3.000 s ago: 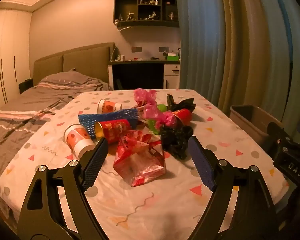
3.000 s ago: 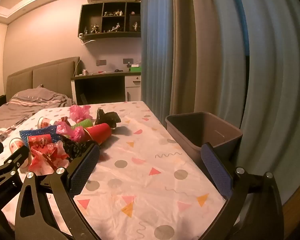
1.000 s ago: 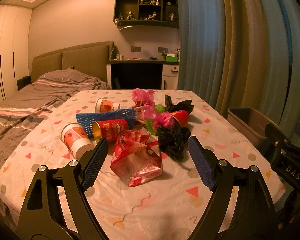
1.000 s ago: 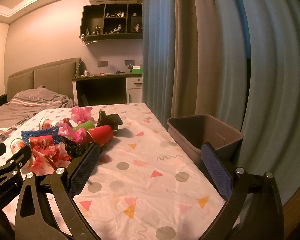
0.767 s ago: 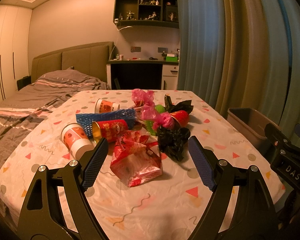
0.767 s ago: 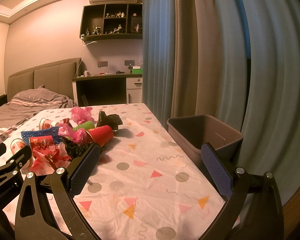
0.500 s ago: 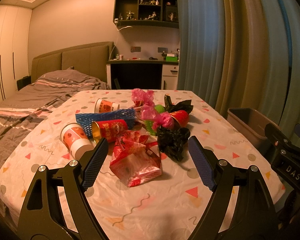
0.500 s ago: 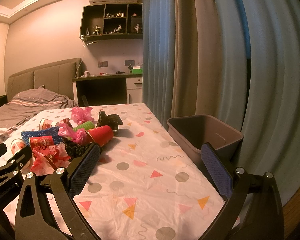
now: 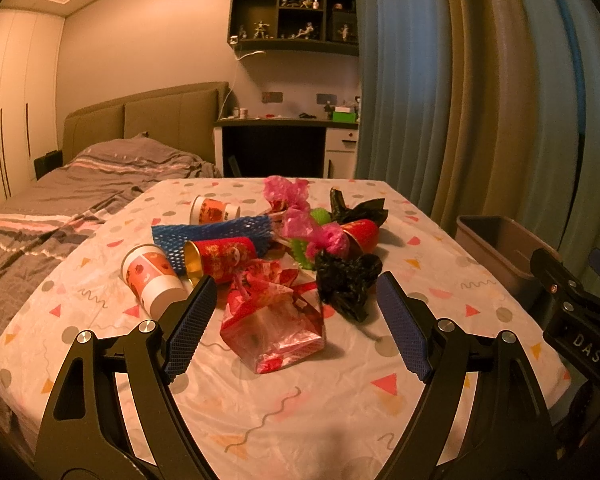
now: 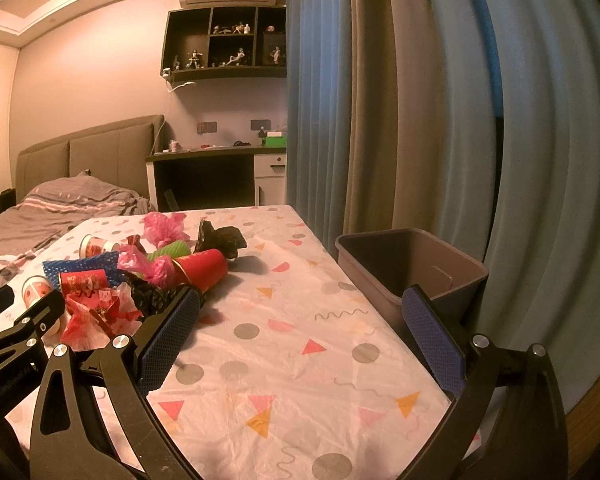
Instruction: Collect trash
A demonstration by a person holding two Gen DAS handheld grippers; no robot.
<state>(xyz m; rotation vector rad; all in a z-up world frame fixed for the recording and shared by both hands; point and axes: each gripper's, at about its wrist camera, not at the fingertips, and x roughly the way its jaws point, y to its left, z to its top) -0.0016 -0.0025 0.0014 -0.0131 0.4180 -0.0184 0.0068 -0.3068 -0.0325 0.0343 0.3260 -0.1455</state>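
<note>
A heap of trash lies mid-table: a crumpled red foil bag (image 9: 274, 320), black plastic bags (image 9: 346, 280), pink wrappers (image 9: 320, 236), a blue foam net (image 9: 216, 232), a red cup (image 9: 220, 258) and a white-and-red paper cup (image 9: 152, 278). My left gripper (image 9: 292, 328) is open and empty, held above the table just short of the red foil bag. My right gripper (image 10: 300, 340) is open and empty over the table's right side; the heap (image 10: 140, 272) is to its left and a grey bin (image 10: 412, 272) to its right.
The table (image 9: 300, 408) has a dotted white cloth. The bin (image 9: 500, 248) stands past its right edge, by blue and beige curtains (image 9: 460, 100). A bed (image 9: 60, 200) lies left, a desk (image 9: 284, 148) behind.
Both grippers stay open and nearly still. Compared with three seconds ago, both views have drifted slightly; the trash has not moved.
</note>
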